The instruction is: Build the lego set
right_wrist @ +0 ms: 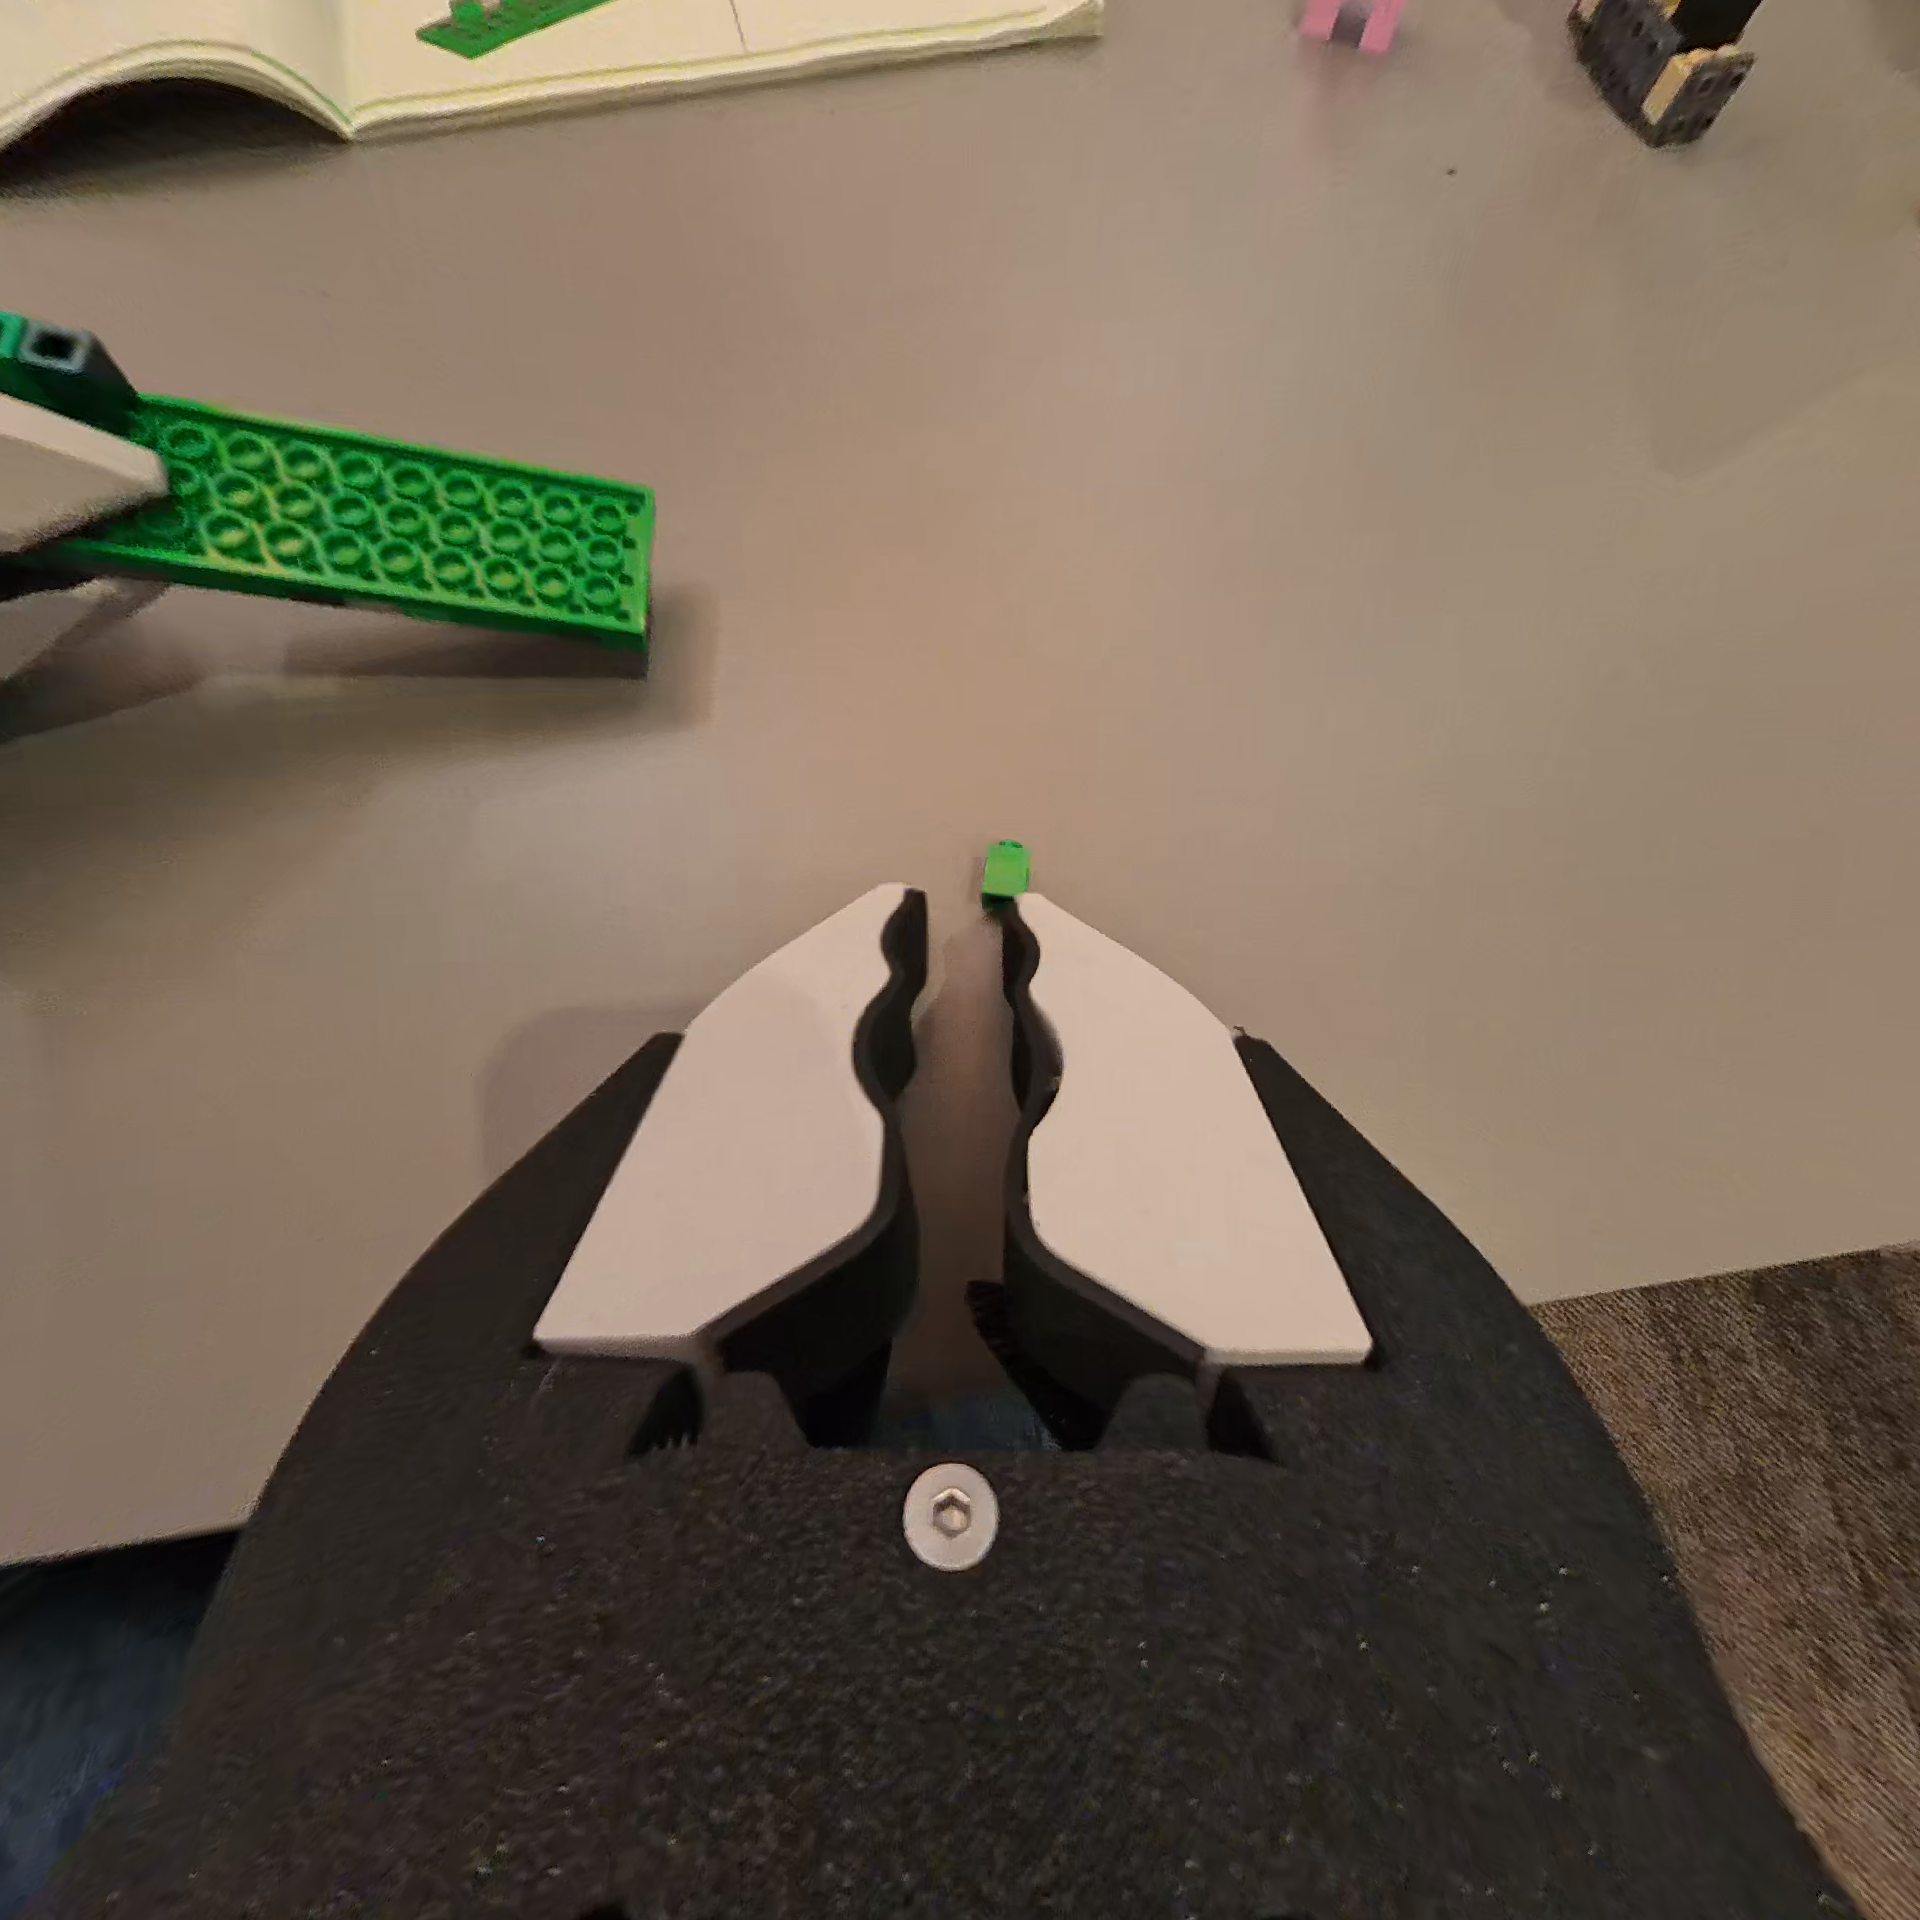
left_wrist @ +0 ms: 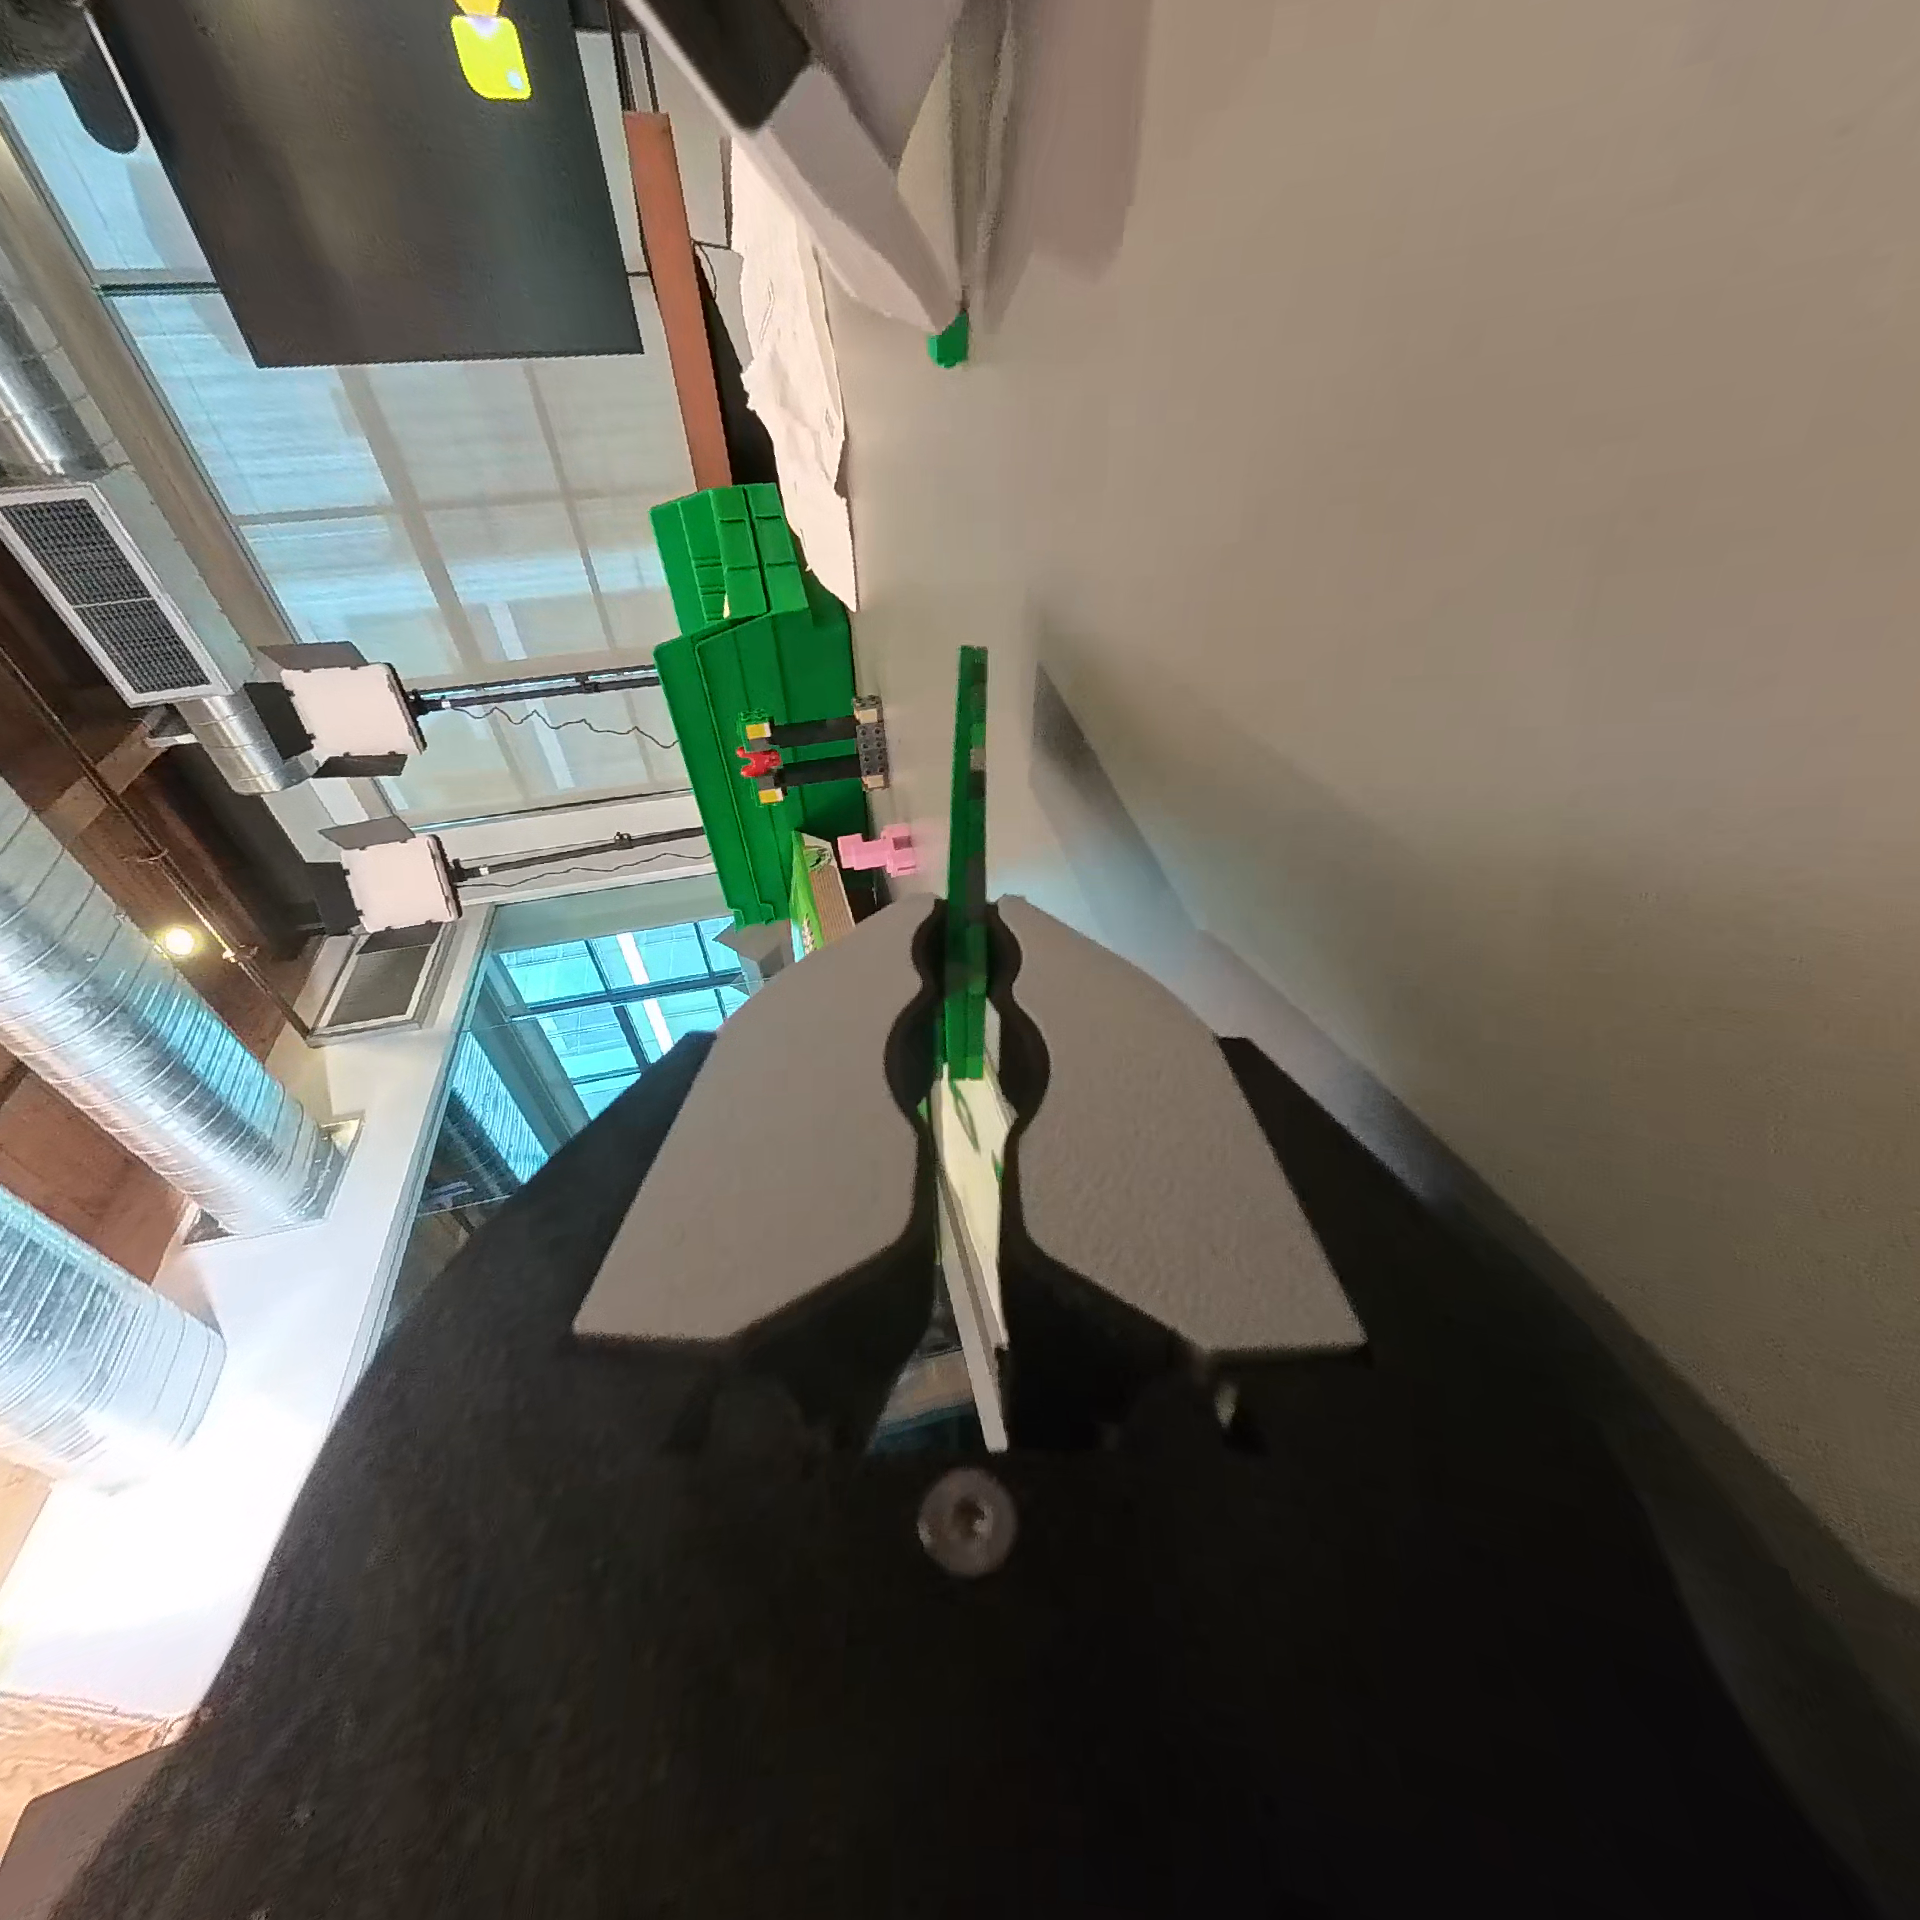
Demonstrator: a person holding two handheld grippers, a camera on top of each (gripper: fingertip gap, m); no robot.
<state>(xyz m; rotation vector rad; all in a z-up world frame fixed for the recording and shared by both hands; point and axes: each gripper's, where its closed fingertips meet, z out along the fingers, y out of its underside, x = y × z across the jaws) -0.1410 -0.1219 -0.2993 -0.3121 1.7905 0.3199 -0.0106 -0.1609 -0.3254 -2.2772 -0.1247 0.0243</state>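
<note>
**Left gripper holds the green plate, right gripper sits by a tiny green brick**

In the right wrist view, the right gripper [right_wrist: 966, 909] is low over the grey table [right_wrist: 1247, 520]. Its two fingers have a small gap between them and nothing is in the gap. A tiny green brick [right_wrist: 1006, 869] lies on the table at 12 o'clock, just past the tip of the right finger. I cannot tell if it touches the tip.

Farther off, at 10 o'clock, the left gripper [right_wrist: 73, 488] comes in from the edge. It is clamped on one end of a long green plate [right_wrist: 416, 525] with many round bumps. The plate's free end tilts down to the table.

At the far edge, an open booklet [right_wrist: 623, 62] lies at 11 o'clock. A pink piece [right_wrist: 1351, 21] is at 1 o'clock, with a black and tan piece [right_wrist: 1662, 73] near it.

In the left wrist view, the picture is turned on its side. The left gripper [left_wrist: 961, 925] is squeezed tight on the green plate [left_wrist: 971, 790], seen edge-on at 12 o'clock. Past it stand a big green block [left_wrist: 769, 727], a pink piece [left_wrist: 883, 850] and a black and tan piece [left_wrist: 831, 748]. Far up at 12 o'clock, the right gripper [left_wrist: 951, 301] is blurry beside the tiny green brick [left_wrist: 951, 341].
</note>
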